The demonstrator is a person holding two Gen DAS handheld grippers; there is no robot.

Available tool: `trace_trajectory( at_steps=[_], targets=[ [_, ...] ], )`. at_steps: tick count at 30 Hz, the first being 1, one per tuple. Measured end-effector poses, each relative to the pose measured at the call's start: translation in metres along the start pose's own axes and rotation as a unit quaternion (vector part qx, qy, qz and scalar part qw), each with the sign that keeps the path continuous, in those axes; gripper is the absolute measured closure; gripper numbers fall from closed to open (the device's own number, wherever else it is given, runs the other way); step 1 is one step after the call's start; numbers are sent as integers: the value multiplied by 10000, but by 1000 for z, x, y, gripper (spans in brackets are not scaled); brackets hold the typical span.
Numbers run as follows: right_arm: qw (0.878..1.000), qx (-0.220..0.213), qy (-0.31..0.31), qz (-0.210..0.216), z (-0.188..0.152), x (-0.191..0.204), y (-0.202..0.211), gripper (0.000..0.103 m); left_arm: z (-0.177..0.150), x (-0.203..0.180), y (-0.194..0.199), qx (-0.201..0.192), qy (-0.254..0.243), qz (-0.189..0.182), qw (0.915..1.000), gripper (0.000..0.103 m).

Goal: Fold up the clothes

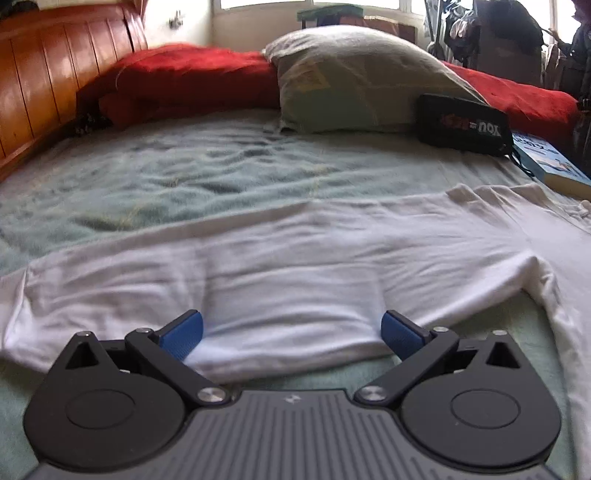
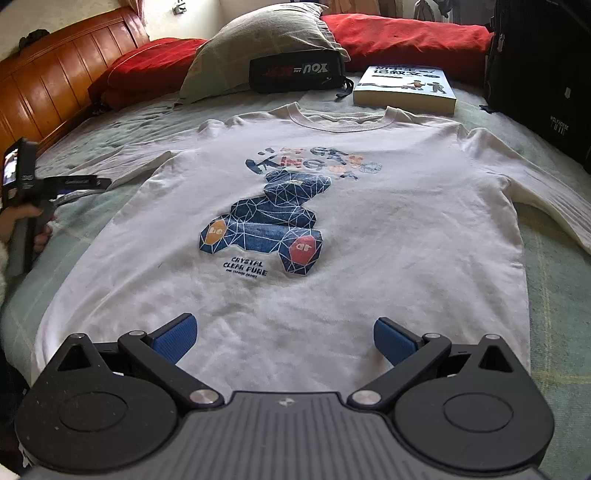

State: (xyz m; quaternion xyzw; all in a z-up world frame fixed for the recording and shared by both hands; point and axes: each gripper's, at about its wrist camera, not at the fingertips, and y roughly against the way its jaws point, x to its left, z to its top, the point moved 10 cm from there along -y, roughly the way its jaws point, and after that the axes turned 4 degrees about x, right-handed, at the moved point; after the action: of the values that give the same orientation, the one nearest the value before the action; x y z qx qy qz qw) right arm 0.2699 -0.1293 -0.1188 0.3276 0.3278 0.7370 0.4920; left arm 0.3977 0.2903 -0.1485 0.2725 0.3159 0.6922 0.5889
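A white long-sleeved sweatshirt [image 2: 332, 229] of soft, slightly fuzzy knit lies flat, print up, on the pale green bed sheet [image 2: 554, 295], its ribbed collar toward the grey pillow [image 2: 266, 44]. At its hem the right gripper [image 2: 284, 338] hangs with ridged blue pads spread wide. Over its left sleeve the left gripper [image 1: 291, 332] is likewise spread, gripping nothing. Beyond the collar lie a thick paperback book [image 2: 404, 88] and a black pouch [image 2: 295, 74].

I get daylight from blown-out windows [image 1: 266, 5] at twelve o'clock. Glare streaks the wooden headboard [image 1: 48, 77] at ten. The left wrist view is soft, perhaps motion blur. Fisheye bending warps both views' edges.
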Motion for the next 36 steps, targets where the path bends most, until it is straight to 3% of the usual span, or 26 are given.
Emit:
trace_trajectory(
  at_steps=[2, 6, 10, 13, 15, 21, 25, 27, 32, 36],
  targets=[
    [10000, -2, 20, -21, 0, 1, 1, 0, 10, -2, 3, 64, -93, -54, 9999, 1],
    [10000, -46, -15, -68, 1, 3, 4, 0, 31, -11, 2, -322, -334, 1, 9989, 1],
    [9999, -13, 48, -91, -1, 7, 3, 0, 29, -43, 4, -400, -253, -854, 9952, 1],
    [9999, -4, 42, -111, 0, 8, 3, 0, 22, -58, 2, -189, -166, -1397, 9899, 1],
    [9999, -18, 33, -96, 0, 8, 3, 0, 12, -54, -3, 65, 67, -1423, 9898, 1],
    [10000, 12, -25, -67, 0, 8, 0, 0, 6, -46, 21, 32, -89, -1509, 9885, 1],
    [10000, 1, -51, 33, 2, 16, 1, 0, 24, -22, 16, -142, 250, -1364, 9902, 1],
    [10000, -16, 35, 50, 3, 21, 3, 0, 16, -8, 7, 83, 547, -1385, 9888, 1],
    [9999, -23, 155, -33, 5, 25, 1, 0, -6, 16, 24, 115, 828, -1668, 9824, 1],
    [9999, -28, 98, -2, 7, 27, 1, 0, 16, 47, 35, -218, 857, -1266, 9880, 1]
  ],
)
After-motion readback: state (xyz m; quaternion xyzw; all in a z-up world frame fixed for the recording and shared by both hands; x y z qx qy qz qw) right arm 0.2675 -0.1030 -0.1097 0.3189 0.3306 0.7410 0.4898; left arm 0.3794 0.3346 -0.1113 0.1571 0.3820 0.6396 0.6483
